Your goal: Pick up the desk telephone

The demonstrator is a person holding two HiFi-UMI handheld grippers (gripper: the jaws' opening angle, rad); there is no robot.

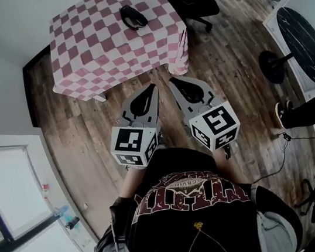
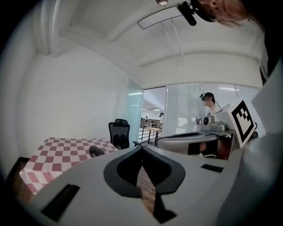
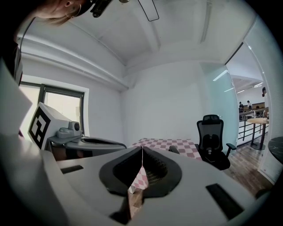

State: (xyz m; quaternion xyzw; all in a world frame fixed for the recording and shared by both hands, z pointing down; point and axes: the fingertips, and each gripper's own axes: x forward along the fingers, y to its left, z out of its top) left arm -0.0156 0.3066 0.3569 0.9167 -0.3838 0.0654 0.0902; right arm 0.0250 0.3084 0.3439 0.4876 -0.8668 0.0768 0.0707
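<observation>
1. My left gripper [image 1: 152, 88] has its jaws pressed together, nothing between them.
2. My right gripper [image 1: 172, 81], just beside it, is likewise closed and empty.
3. The black desk telephone [image 1: 133, 16] lies on the checkered table [image 1: 98, 51], well apart from both.

A table [image 1: 103, 48] under a pink-and-white checked cloth [image 1: 87, 74] bears a black desk telephone [image 1: 133, 16] towards its far side

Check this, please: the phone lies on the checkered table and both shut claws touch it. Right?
No. The phone lies on the table, but the shut left claw and right claw hang short of the table, touching nothing; the head view shows it.
</observation>
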